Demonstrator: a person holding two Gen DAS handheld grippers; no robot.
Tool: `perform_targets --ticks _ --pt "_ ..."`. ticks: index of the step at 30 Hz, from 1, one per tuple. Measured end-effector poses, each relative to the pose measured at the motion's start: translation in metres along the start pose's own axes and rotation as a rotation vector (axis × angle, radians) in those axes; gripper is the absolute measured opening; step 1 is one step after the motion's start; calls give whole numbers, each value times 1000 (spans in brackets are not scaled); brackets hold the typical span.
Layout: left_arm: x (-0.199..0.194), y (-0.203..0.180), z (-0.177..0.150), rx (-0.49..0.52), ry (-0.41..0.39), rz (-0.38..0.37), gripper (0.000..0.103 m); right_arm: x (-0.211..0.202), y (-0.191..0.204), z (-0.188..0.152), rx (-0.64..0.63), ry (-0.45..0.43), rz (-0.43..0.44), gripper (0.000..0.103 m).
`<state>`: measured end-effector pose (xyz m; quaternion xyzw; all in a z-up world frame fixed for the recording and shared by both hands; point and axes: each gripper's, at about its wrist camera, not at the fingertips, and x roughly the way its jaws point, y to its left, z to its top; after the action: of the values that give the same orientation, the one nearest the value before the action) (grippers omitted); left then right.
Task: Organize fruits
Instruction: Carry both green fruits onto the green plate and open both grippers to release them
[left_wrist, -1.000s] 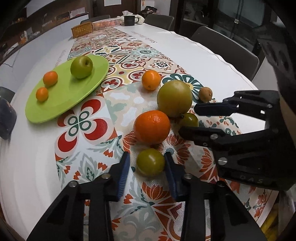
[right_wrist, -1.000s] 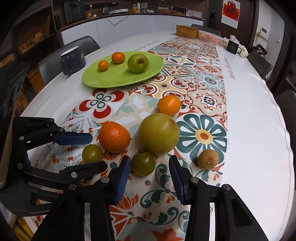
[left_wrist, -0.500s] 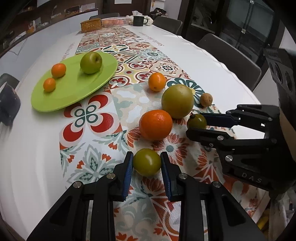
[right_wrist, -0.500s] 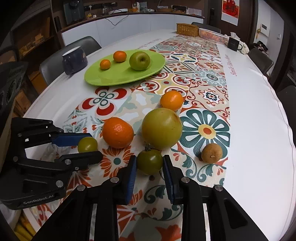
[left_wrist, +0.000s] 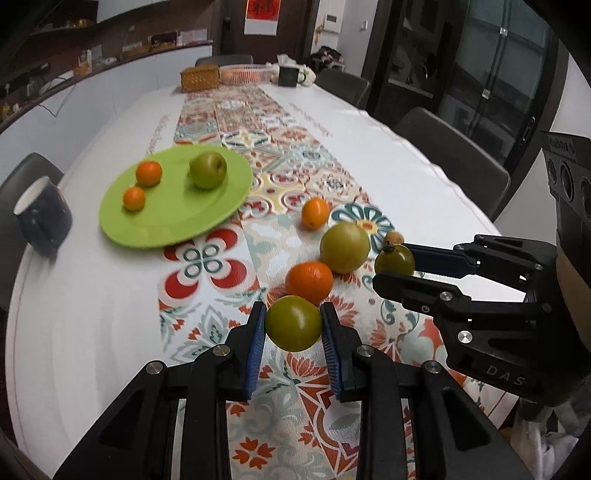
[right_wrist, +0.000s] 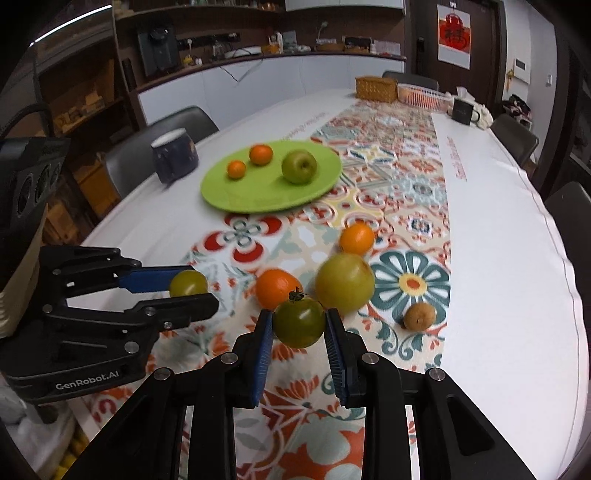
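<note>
Two green tomatoes (left_wrist: 293, 324) (right_wrist: 299, 321) are sitting in view, along with four oranges (left_wrist: 309, 281) (two small ones lying on the plate), one green apple (left_wrist: 208, 170), one large yellow-green fruit (left_wrist: 344, 247), one small brown fruit (right_wrist: 419, 315), one green plate (left_wrist: 162, 225) and two mugs (left_wrist: 41, 214).

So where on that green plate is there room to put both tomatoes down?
The green plate is bare along its near half, in front of the two small oranges and the apple. The crowded spot is the fruit cluster around the big green fruit.
</note>
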<state>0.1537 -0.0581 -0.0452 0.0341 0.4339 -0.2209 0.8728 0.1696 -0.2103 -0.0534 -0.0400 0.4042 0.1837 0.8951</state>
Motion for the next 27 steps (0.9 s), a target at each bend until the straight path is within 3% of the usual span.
perform_targets --ticks 13,27 --pt "-39 23 32 -12 -134 79 30 -25 22 48 -61 -145 11 29" --pt "-31 75 78 -55 -193 153 30 9 26 113 -47 -187 8 29"
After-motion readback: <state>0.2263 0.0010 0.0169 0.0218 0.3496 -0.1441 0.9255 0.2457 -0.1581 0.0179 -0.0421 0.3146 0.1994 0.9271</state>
